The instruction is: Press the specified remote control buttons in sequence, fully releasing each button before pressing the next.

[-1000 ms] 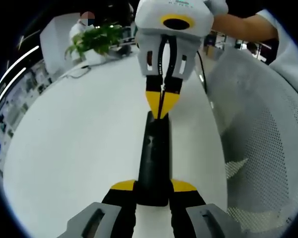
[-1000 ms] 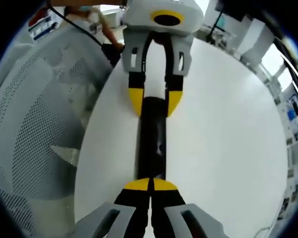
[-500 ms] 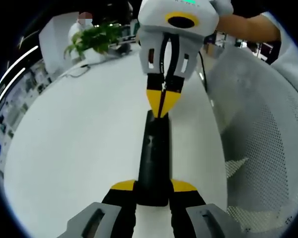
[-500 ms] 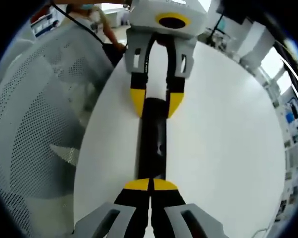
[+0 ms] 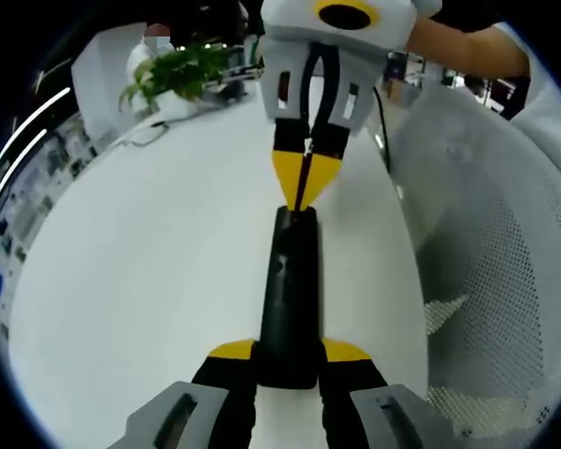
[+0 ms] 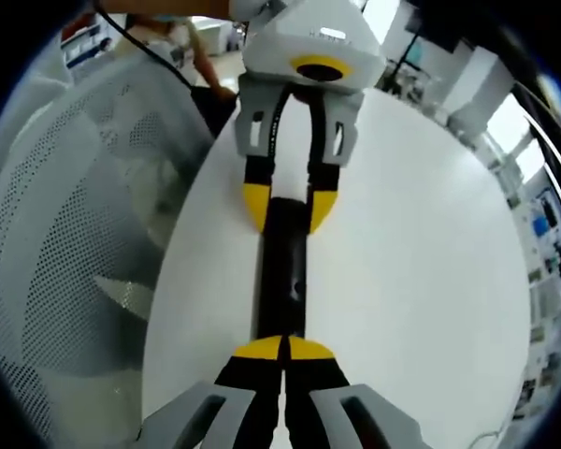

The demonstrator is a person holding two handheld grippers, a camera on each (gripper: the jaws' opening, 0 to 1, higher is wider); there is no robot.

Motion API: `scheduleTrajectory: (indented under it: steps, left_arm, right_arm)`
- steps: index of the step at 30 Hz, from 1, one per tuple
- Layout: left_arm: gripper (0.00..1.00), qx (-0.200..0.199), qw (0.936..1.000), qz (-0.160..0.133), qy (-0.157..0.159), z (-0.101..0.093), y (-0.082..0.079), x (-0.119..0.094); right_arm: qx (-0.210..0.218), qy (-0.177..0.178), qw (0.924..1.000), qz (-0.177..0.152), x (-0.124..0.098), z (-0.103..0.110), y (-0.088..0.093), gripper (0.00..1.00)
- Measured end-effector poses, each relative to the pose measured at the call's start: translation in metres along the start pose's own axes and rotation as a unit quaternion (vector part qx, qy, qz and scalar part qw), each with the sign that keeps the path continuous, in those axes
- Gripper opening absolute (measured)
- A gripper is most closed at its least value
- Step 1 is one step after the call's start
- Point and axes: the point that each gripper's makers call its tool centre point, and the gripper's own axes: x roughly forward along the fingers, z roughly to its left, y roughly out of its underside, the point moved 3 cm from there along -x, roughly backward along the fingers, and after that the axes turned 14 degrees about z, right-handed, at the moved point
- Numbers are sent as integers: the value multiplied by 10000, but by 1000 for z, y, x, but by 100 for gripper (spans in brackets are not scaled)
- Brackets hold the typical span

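Note:
A long black remote control [image 5: 288,290] lies lengthwise over the white table, and my left gripper [image 5: 288,354] is shut on its near end, a yellow-tipped jaw on each side. My right gripper [image 5: 303,195] comes in from the top of the left gripper view, shut, its yellow tips at the remote's far end. In the right gripper view the right gripper [image 6: 282,348] is shut at the bottom, tips over the near end of the remote [image 6: 282,271]. The left gripper [image 6: 288,204] clamps the other end. Whether the tips touch the remote I cannot tell.
The round white table [image 5: 150,262] carries the remote. A grey mesh chair [image 5: 486,281] stands close beside the table's edge. A potted plant [image 5: 178,75] and a cable [image 5: 150,136] sit at the far side. A person's arm [image 5: 458,47] reaches in behind the right gripper.
My right gripper has drawn back a little from the remote, its tips moving from over the remote's end to its very edge. The left gripper keeps its hold.

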Motion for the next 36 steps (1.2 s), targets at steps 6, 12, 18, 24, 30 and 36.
scheduleTrajectory:
  steps: [6, 12, 18, 24, 30, 36]
  left_arm:
    - [24, -28, 10000, -2, 12, 0, 0, 0]
    - [24, -42, 10000, -5, 34, 0, 0, 0]
    - [24, -48, 10000, -16, 30, 0, -1, -1]
    - [24, -71, 10000, -51, 22, -2, -1, -1]
    - [24, -90, 9999, -79, 28, -1, 0, -1]
    - [24, -87, 9999, -93, 47, -1, 0, -1]
  right_arm:
    - [-71, 41, 10000, -11, -4, -2, -3, 0]
    - [-93, 87, 9999, -32, -9, -5, -5, 0]
    - [-142, 74, 9999, -10, -8, -6, -7, 0]
    - [-233, 3, 9997, 29, 0, -3, -11, 0]
    - [-303, -70, 9995, 54, 7, -1, -14, 0]
    - [-295, -128, 9995, 64, 12, -2, -14, 0]
